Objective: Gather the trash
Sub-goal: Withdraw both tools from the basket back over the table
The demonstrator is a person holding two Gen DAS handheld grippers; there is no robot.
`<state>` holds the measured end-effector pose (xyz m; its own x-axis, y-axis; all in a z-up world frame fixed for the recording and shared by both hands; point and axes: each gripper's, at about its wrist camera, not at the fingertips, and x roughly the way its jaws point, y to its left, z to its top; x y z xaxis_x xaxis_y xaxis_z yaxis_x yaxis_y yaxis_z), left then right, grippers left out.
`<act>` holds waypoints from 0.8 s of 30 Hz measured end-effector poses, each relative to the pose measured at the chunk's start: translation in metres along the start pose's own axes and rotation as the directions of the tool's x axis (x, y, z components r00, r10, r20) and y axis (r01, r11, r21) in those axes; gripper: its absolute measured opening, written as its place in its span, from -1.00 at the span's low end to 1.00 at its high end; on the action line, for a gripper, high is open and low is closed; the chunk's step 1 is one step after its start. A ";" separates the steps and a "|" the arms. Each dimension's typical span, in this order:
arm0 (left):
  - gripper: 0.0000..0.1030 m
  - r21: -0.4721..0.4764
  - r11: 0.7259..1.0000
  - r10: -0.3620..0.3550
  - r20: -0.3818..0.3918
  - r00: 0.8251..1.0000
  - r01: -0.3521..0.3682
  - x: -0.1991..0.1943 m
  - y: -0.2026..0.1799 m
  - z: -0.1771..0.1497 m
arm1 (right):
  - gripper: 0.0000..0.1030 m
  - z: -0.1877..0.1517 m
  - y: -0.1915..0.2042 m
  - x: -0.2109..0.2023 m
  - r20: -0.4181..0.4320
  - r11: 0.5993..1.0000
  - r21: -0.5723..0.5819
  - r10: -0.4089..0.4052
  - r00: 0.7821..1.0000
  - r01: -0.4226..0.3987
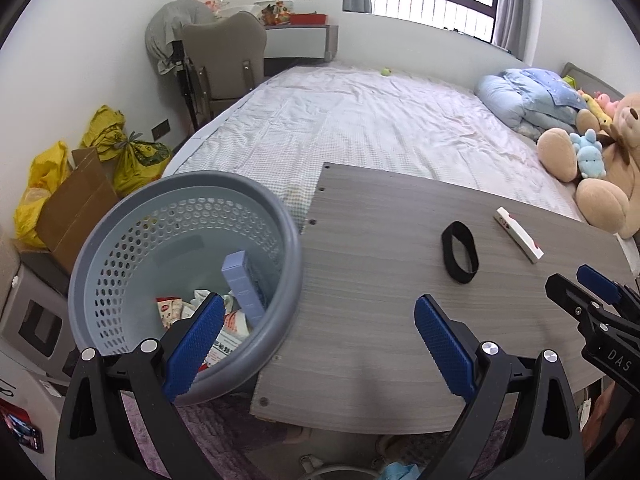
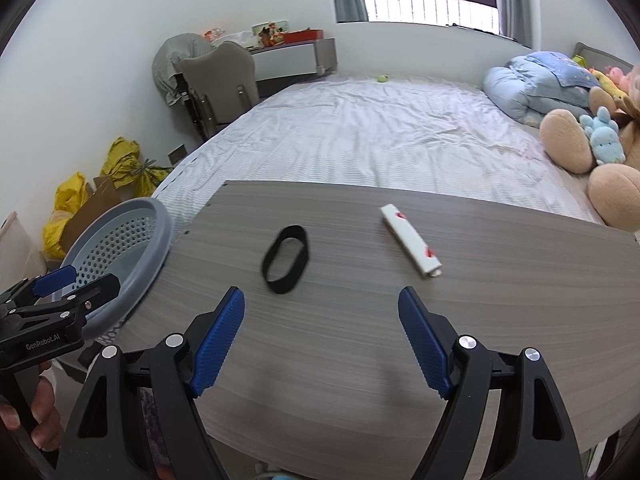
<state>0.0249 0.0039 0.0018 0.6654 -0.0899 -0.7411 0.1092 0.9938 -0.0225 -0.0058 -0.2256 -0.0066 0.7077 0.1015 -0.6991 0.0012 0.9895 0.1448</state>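
While our left gripper (image 1: 320,340) hangs with jaws spread wide and empty, straddling the rim of the grey perforated trash basket (image 1: 120,248) and the edge of the wood-grain tabletop (image 1: 360,320), our right gripper (image 2: 322,336) sits just as wide apart over the board, holding nothing. Ahead of it lie a black elastic band (image 2: 286,259) and a white wrapped stick (image 2: 410,246), near each other, not touching. Wrappers and a blue box (image 1: 242,288) sit inside the basket.
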 end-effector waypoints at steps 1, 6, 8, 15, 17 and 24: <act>0.82 0.004 1.000 -0.003 -0.001 1.000 0.003 0.001 -0.005 0.001 | 0.47 -0.001 -0.007 -0.002 0.001 1.000 0.006 -0.005 1.000 0.005; 0.82 0.017 1.000 -0.012 -0.004 1.000 0.012 0.007 -0.022 0.005 | 0.47 -0.007 -0.040 -0.006 -0.001 0.998 0.047 -0.046 0.999 0.046; 0.82 0.028 1.000 -0.013 -0.008 1.000 0.013 0.011 -0.031 0.006 | 0.47 -0.009 -0.053 -0.005 -0.006 0.996 0.063 -0.062 0.998 0.062; 0.82 0.060 0.998 -0.015 -0.025 1.000 0.016 0.025 -0.056 0.013 | 0.47 -0.002 -0.083 0.013 -0.026 0.993 0.065 -0.095 0.995 0.096; 0.82 0.064 0.998 -0.018 -0.029 0.999 0.020 0.029 -0.062 0.016 | 0.47 0.004 -0.086 0.020 -0.032 0.994 0.050 -0.096 0.995 0.098; 0.82 0.063 0.998 -0.012 -0.024 1.000 0.013 0.043 -0.074 0.025 | 0.47 0.026 -0.086 0.056 -0.080 0.994 -0.051 -0.102 0.992 0.098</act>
<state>0.0640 -0.0753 -0.0114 0.6461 -0.0997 -0.7567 0.1640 0.9864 0.0101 0.0522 -0.3074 -0.0400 0.6450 0.0079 -0.7641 0.0343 0.9986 0.0393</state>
